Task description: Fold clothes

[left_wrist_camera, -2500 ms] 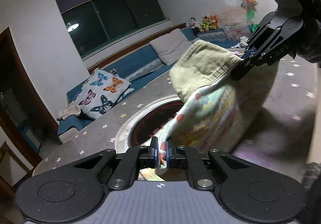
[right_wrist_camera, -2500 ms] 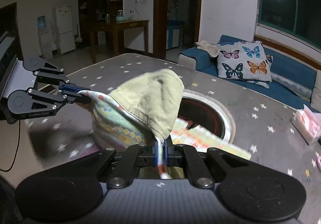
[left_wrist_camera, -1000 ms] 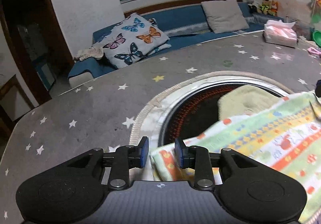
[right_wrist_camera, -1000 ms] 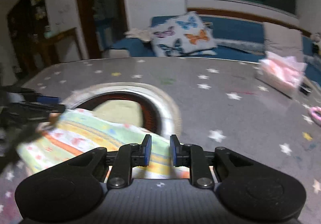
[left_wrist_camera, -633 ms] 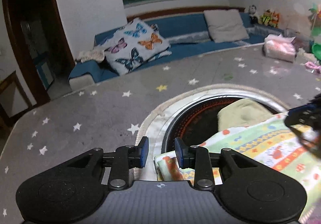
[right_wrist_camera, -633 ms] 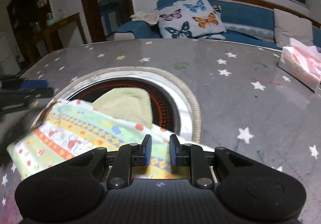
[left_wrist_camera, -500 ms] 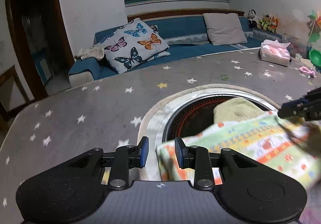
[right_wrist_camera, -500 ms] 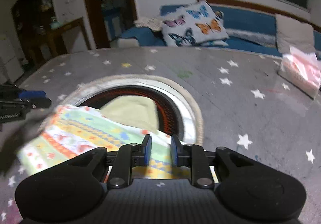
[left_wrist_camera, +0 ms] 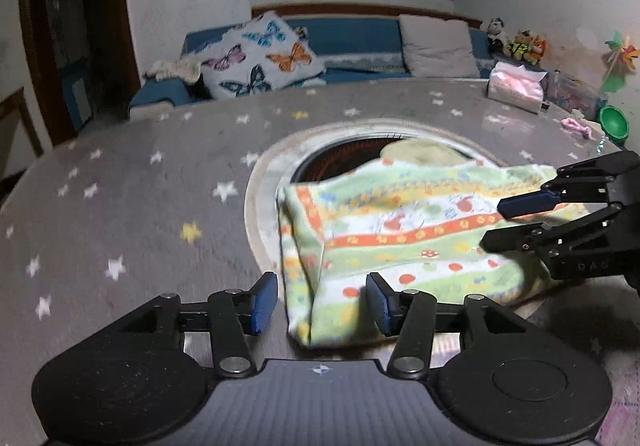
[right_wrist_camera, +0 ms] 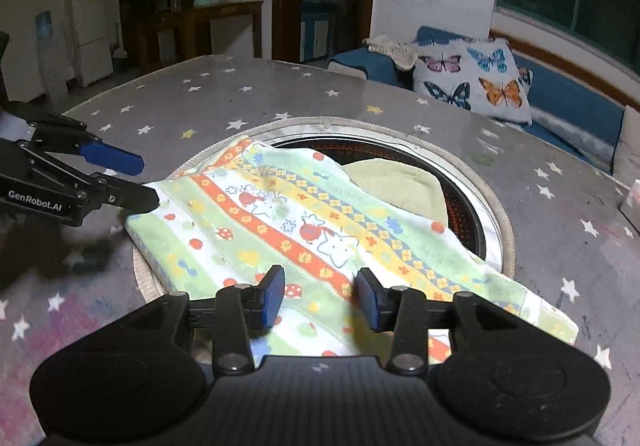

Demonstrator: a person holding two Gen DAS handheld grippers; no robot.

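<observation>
A child's garment (left_wrist_camera: 400, 230) (right_wrist_camera: 300, 222), striped green, orange and yellow, lies folded flat over the round recess (left_wrist_camera: 340, 158) (right_wrist_camera: 472, 182) in the star-patterned table (left_wrist_camera: 160, 174). Its plain yellow-green waistband (left_wrist_camera: 420, 154) (right_wrist_camera: 400, 182) peeks out at the far side. My left gripper (left_wrist_camera: 322, 304) (right_wrist_camera: 148, 184) is at the garment's left end. Its jaws are opening, and the folded corner lies loose between them. My right gripper (right_wrist_camera: 320, 300) (left_wrist_camera: 496, 226) hovers over the near right edge. Its jaws are also opening, with cloth below them that the pads do not press.
A pink tissue pack (left_wrist_camera: 516, 86), a green bowl (left_wrist_camera: 614, 124) and a small pink item (left_wrist_camera: 576, 126) sit at the table's far right. Behind the table runs a blue sofa with a butterfly pillow (left_wrist_camera: 260, 62) (right_wrist_camera: 472, 78). Bare star-patterned tabletop (right_wrist_camera: 240, 94) lies left of the garment.
The garment, earlier held up between both shut grippers, now lies on the table. Both pairs of jaws have spread wider and both grippers have drawn back from the cloth.
</observation>
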